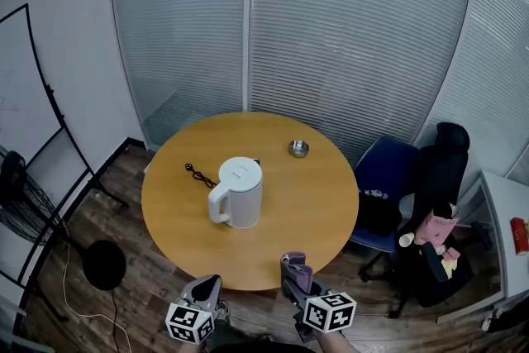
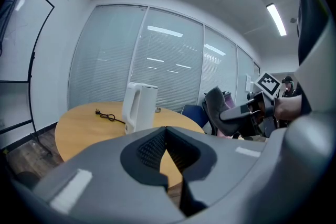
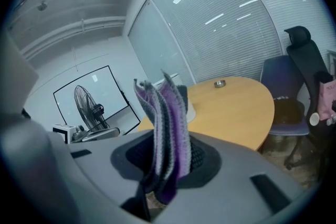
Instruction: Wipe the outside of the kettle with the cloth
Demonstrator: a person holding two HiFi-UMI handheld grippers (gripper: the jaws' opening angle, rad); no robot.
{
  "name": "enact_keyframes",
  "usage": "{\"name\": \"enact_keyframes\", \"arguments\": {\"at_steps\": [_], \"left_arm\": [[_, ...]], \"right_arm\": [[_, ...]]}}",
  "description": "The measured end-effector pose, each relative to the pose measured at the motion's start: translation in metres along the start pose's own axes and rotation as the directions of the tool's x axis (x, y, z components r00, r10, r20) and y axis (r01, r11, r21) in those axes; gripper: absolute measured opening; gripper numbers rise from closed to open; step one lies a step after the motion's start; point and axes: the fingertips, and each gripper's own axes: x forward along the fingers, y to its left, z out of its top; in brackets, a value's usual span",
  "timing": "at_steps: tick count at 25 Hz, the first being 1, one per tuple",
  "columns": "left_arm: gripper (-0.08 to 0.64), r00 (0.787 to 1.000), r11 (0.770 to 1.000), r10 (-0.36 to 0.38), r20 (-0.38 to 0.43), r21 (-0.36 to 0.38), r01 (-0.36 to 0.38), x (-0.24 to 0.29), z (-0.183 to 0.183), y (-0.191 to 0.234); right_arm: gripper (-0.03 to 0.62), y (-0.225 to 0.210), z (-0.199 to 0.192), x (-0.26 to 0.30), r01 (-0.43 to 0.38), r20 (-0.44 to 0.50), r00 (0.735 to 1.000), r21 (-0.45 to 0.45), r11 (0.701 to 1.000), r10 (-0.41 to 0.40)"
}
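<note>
A white electric kettle (image 1: 238, 193) stands upright near the middle of the round wooden table (image 1: 326, 211), its handle toward the near left; in the left gripper view the kettle (image 2: 138, 107) rises beyond the jaws. Its black cord (image 1: 201, 174) trails off to the far left. My right gripper (image 1: 295, 274) hovers at the table's near edge, shut on a folded purple and grey cloth (image 3: 164, 128) that sticks up between the jaws. My left gripper (image 1: 202, 291) hangs below the near edge, shut with nothing in it.
A small metal dish (image 1: 298, 148) sits at the table's far right. A blue chair (image 1: 388, 178) and a black office chair (image 1: 438, 202) with pink items stand to the right. A fan (image 1: 16, 186) and a stand base (image 1: 104, 264) are at the left. Glass walls with blinds lie behind.
</note>
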Motion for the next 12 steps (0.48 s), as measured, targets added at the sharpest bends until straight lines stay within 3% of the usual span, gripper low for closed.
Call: {"name": "enact_keyframes", "arguments": {"at_steps": [12], "left_arm": [[0.011,1.0,1.0,-0.015,0.002,0.015,0.015,-0.009,-0.002,-0.013]], "right_arm": [[0.107,0.004,-0.008,-0.011,0.002,-0.005,1.0,-0.021,1.0,-0.002]]}}
